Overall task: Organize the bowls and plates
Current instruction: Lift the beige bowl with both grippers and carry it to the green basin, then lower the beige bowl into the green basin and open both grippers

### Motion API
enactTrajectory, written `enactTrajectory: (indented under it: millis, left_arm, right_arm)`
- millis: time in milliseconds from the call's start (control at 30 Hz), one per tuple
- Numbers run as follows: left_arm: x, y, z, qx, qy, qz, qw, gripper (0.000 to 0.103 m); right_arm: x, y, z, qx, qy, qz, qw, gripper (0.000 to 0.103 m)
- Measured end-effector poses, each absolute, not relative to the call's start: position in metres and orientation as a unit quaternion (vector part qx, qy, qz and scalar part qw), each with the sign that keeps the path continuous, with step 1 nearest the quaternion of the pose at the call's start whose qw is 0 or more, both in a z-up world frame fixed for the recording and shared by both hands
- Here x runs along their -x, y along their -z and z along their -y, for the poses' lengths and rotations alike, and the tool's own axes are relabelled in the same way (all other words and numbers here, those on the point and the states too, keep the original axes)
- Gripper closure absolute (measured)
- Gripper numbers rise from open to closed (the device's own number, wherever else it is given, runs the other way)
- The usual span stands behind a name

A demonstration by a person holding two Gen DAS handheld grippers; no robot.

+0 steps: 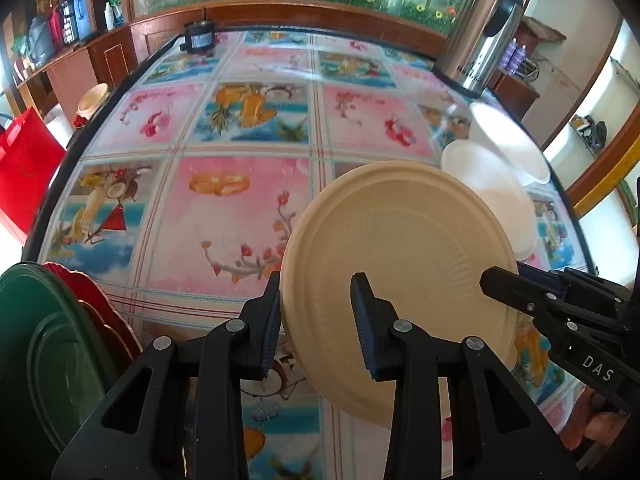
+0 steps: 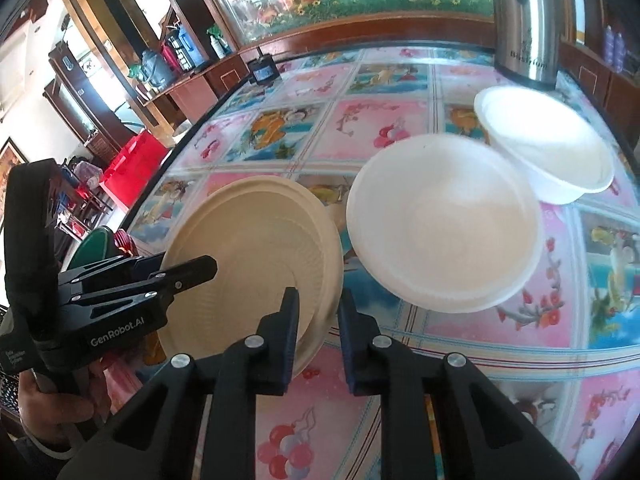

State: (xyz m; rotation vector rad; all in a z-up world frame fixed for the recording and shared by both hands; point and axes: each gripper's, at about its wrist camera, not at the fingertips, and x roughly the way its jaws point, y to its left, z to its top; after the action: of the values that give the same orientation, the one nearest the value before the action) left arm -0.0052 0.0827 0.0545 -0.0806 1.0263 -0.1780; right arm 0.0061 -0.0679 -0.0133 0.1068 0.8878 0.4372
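A beige plate [image 1: 400, 264] is held tilted above the table, its underside facing the left wrist camera. My left gripper [image 1: 316, 320] straddles its left rim with the jaws apart. My right gripper [image 2: 318, 320] is shut on the plate's [image 2: 256, 256] right rim. The right gripper also shows in the left wrist view [image 1: 552, 304], and the left gripper shows in the right wrist view [image 2: 132, 292]. Two white bowls [image 2: 444, 224] [image 2: 548, 148] sit on the table behind the plate.
A stack of green and red plates [image 1: 52, 344] lies at the table's near left corner. A steel thermos [image 1: 480, 32] stands at the back right. A small black device [image 1: 199, 38] sits at the back edge. The table [image 1: 240, 216] has a colourful fruit-pattern cloth.
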Motion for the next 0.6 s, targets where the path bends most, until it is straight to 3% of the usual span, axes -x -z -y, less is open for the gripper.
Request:
enactTrajectory:
  millis: [600]
  left_arm:
    - [0.066, -0.121, -0.166, 0.062, 0.042, -0.434, 0.898, 0.07]
  right_arm:
    - [0.022, -0.04, -0.008, -0.006, -0.282, -0.374, 0.883, 0.084]
